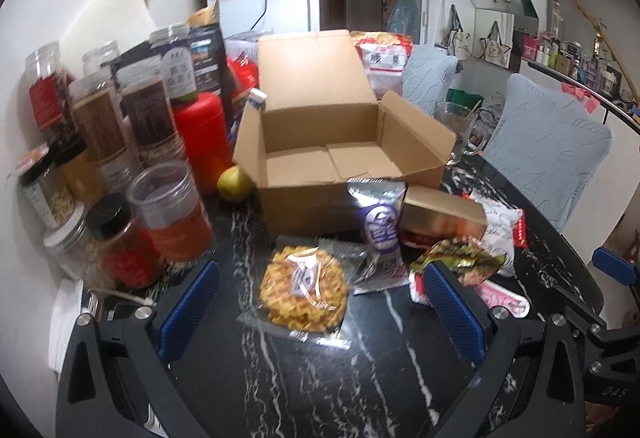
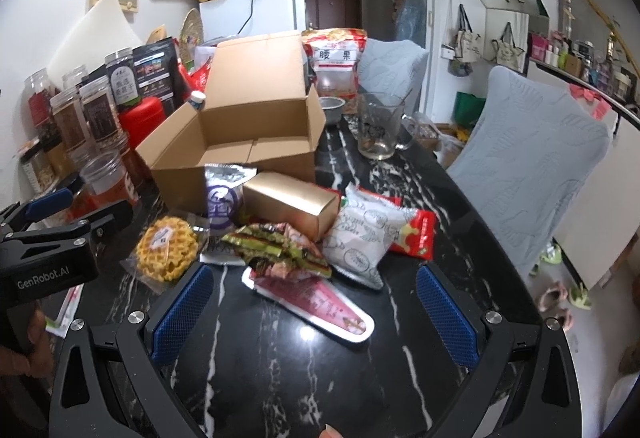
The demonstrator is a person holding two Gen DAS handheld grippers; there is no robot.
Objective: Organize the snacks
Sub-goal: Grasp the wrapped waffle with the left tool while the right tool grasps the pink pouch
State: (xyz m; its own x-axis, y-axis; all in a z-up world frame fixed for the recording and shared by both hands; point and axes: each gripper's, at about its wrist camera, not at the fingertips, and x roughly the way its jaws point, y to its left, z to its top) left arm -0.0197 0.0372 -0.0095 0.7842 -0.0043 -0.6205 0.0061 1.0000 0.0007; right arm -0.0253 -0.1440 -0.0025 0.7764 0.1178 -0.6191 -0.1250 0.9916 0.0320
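Two views, left wrist first.
Waffle pack (image 1: 303, 289): clear wrap, golden lattice, flat on table (image 1: 304, 390) before cardboard box (image 1: 340, 142).
Left gripper (image 1: 320, 312): spread wide, empty, straddling waffle.
Pink wedge pack (image 2: 316, 304): foil-edged, on marble.
Right gripper (image 2: 316, 320): agape, empty, level.

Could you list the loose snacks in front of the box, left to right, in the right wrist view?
Waffle → purple packet → gold box → white packet → red packet.
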